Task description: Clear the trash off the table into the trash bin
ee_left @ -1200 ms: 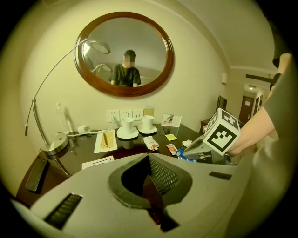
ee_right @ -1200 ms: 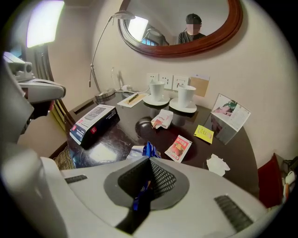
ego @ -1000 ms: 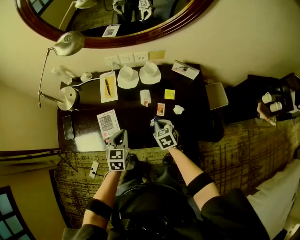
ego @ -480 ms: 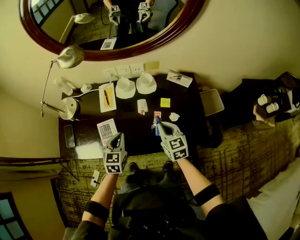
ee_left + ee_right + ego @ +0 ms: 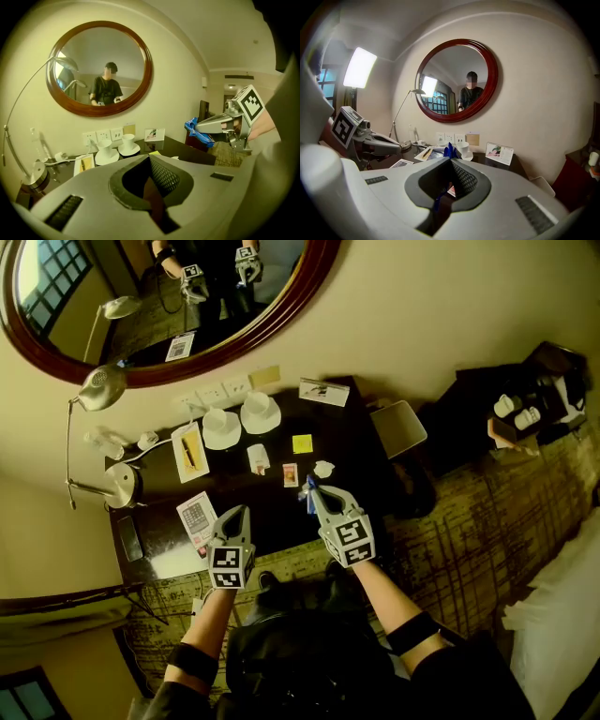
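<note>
My right gripper [image 5: 316,491] is shut on a blue wrapper [image 5: 309,500], held in the air above the dark table [image 5: 352,442] near its front edge. The wrapper's end pokes past the jaw tips [image 5: 447,151]. From the left gripper view it shows as a blue crumple [image 5: 197,131] at the right gripper's [image 5: 202,127] tip. My left gripper [image 5: 236,511] is shut and empty, over the table's front left. A pale trash bin [image 5: 398,427] stands off the table's right end. A crumpled white paper [image 5: 323,469], an orange packet [image 5: 291,474] and a white packet [image 5: 259,459] lie on the table.
Two white cups on saucers [image 5: 241,418] stand at the back by the wall sockets, with a card stand [image 5: 323,391], a yellow note [image 5: 302,443], a notepad with pen [image 5: 187,451], a calculator card [image 5: 197,517] and a desk lamp [image 5: 117,486]. A round mirror [image 5: 159,296] hangs above.
The right gripper has risen from the table's front edge with the blue wrapper in it. The left gripper has lifted a little, and the head view has swung to the right.
</note>
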